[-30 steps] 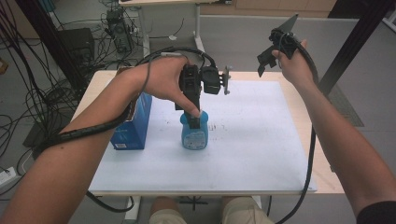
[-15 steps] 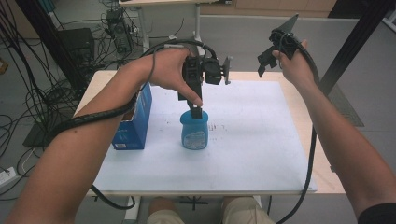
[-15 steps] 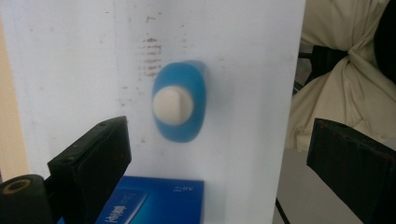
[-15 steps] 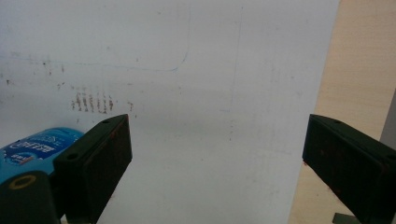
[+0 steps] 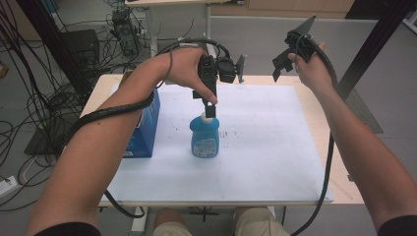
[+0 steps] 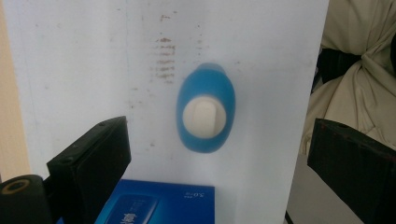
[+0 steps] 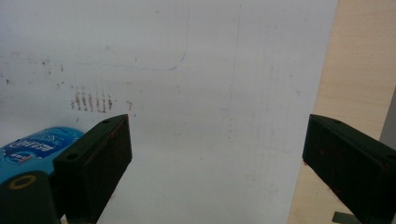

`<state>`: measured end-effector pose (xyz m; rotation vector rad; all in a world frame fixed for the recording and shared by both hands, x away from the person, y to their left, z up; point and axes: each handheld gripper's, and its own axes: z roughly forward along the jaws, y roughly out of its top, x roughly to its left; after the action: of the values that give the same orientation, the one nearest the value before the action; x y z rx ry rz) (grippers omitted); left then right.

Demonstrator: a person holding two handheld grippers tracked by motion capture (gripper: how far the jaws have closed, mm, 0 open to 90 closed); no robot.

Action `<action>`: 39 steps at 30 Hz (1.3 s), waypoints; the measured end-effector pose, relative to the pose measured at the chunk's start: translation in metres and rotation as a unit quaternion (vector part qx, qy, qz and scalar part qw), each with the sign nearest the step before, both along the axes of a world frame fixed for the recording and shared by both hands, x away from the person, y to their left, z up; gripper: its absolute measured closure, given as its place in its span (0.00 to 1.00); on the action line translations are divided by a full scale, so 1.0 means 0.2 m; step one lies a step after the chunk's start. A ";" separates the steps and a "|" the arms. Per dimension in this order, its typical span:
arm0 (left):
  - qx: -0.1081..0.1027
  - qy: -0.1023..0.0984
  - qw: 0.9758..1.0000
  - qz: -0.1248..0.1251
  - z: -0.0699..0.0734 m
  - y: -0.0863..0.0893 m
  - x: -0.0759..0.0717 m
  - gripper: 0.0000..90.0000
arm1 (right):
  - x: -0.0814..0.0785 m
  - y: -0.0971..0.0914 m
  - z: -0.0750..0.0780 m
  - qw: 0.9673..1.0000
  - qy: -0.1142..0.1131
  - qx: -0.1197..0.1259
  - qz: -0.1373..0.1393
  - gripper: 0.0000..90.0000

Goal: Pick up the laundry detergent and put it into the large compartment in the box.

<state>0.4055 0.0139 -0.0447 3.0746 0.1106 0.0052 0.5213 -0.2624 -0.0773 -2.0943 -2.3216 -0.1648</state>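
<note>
We are holding the left gripper right above the blue bottle, its jaws standing wide apart around empty air in the left gripper view. The bottle is standing upright on the white sheet of the counter, just beside the blue box. Coming down off-centre, we are risking a jaw catching the white cap and tipping the bottle. The right gripper is hanging open, well apart.

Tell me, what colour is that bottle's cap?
White, on the blue bottle; cap is clearest in the left gripper view.
</note>
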 end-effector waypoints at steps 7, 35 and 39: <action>0.001 0.009 1.000 0.004 -0.06 0.00 0.05 0.07 | 0.01 -0.01 0.00 1.000 0.002 0.003 -0.002 0.09; 0.028 0.031 0.999 0.007 -0.39 -0.05 0.10 0.07 | 0.02 -0.01 -0.03 1.000 0.007 0.003 0.000 0.09; 0.024 0.029 0.999 0.009 -0.44 -0.05 0.09 0.07 | 0.02 -0.01 -0.04 1.000 0.009 0.003 -0.001 0.09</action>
<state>0.4227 0.0047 -0.1321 3.1221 0.1423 -0.0833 0.5260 -0.2651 -0.0854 -2.0861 -2.3070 -0.1530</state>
